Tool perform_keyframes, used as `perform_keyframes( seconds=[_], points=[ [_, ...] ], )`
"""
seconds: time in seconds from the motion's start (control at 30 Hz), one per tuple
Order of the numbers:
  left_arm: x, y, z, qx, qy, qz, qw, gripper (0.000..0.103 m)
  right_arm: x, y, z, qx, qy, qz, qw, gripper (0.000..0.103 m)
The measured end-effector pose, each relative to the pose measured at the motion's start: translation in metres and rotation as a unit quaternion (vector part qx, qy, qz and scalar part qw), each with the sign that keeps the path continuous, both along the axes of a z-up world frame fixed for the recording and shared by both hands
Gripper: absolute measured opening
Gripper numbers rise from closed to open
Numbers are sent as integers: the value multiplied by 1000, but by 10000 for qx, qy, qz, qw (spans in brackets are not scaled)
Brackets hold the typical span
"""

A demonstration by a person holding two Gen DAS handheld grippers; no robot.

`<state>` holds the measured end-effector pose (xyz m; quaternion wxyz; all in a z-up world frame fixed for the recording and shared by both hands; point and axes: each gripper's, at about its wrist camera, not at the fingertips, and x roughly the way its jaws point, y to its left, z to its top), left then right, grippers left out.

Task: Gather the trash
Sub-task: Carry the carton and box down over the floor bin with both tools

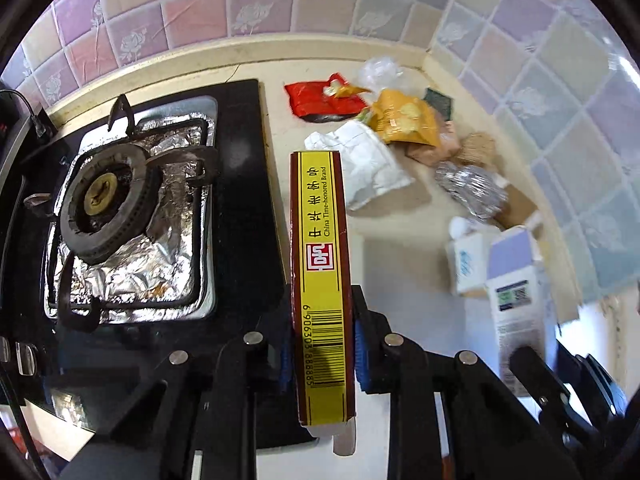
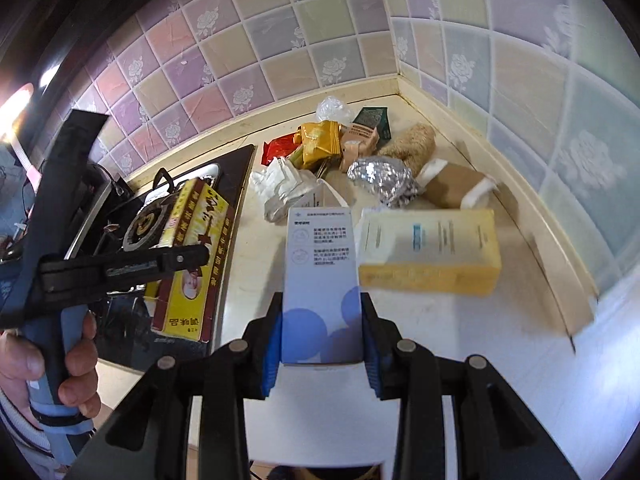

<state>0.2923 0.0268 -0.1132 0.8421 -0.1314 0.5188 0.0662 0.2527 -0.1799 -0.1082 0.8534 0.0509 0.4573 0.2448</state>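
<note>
A: So, what does each tool hold?

B: Left tool (image 1: 322,344) is clamped on the yellow box (image 1: 322,280), pads on its 2 narrow red sides. Its long axis runs straight out along the fingers, over the bench (image 1: 400,264) edge beside the stove (image 1: 132,208). Right tool (image 2: 322,340) grips the pale blue carton (image 2: 320,280) the same way, upright between the pads.

A: And the remaining trash?

B: Piled in the tiled corner ahead: foil ball (image 2: 380,176), orange packet (image 2: 320,144), white wrapper (image 2: 280,188), and a yellow-edged carton (image 2: 432,252) lying just right of the blue one, long axis crosswise.

A: Which hand is nearer the pile?

B: The right, I judge; the left hangs nearer the stove. Both are full, so no bin is visible to say where they unload.
</note>
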Motion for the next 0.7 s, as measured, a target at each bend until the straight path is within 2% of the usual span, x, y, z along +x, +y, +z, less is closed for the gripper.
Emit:
perform_keyframes(
  seconds=[0.2, 0.33, 0.5, 0.7],
  points=[
    [-63, -2, 24, 30, -431, -688, 9967, 22, -61, -3, 15, 143, 26, -501, 9986, 35],
    [-110, 0, 32, 67, -626, -1228, 9904, 22, -110, 4, 17, 133, 77, -840, 9964, 35],
    [-150, 6, 22, -451, -537, -1808, 9810, 22, -167, 19, 8, 39, 179, -1204, 9926, 35],
    [-198, 0, -7, -363, -356, -2497, 9670, 23, -226, 30, -15, -113, 501, -1673, 9846, 35]
  ],
)
